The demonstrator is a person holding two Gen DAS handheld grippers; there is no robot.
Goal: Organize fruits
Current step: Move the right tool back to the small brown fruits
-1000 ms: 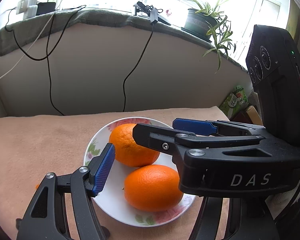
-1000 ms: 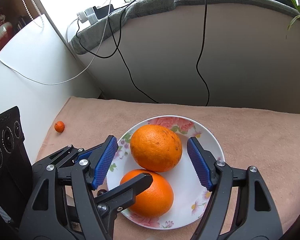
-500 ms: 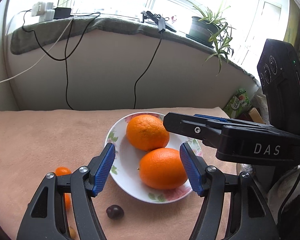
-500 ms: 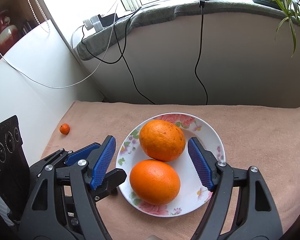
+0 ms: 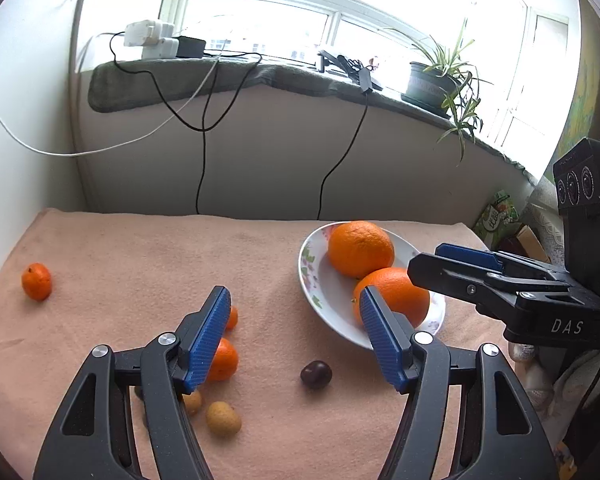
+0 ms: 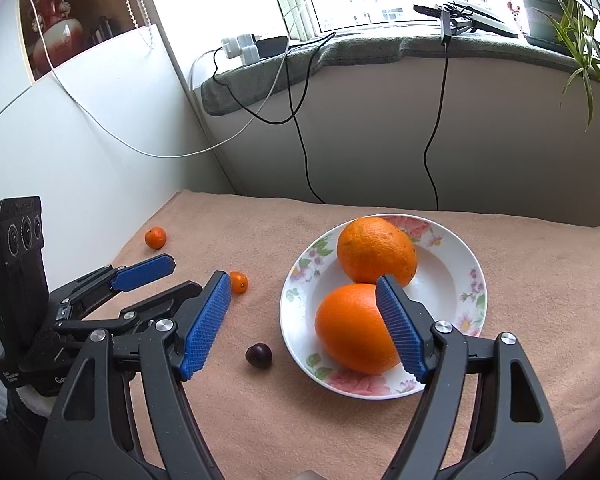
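Observation:
A white flowered plate [image 6: 452, 272] [image 5: 320, 280] holds two large oranges [image 6: 374, 250] [image 6: 352, 328] [image 5: 360, 248]. On the peach cloth lie a dark plum [image 5: 316, 374] [image 6: 259, 355], small tangerines [image 5: 37, 281] [image 5: 224, 360] [image 6: 239, 281] [image 6: 156, 237] and yellowish small fruits [image 5: 223, 418]. My left gripper [image 5: 296, 336] is open and empty, above the cloth left of the plate; it shows in the right wrist view [image 6: 168, 276]. My right gripper [image 6: 304, 328] is open and empty, over the plate's near left edge.
A wall with hanging cables [image 5: 202, 160] runs along the cloth's far edge. A windowsill above holds chargers [image 5: 152, 40] and a potted plant [image 5: 432, 80]. A white panel [image 6: 60, 152] bounds the left side. Boxes [image 5: 500, 216] sit off the right end.
Both grippers have pulled back from the plate. The left gripper has swung left, bringing the small fruits on the cloth into view. Both stay open and empty.

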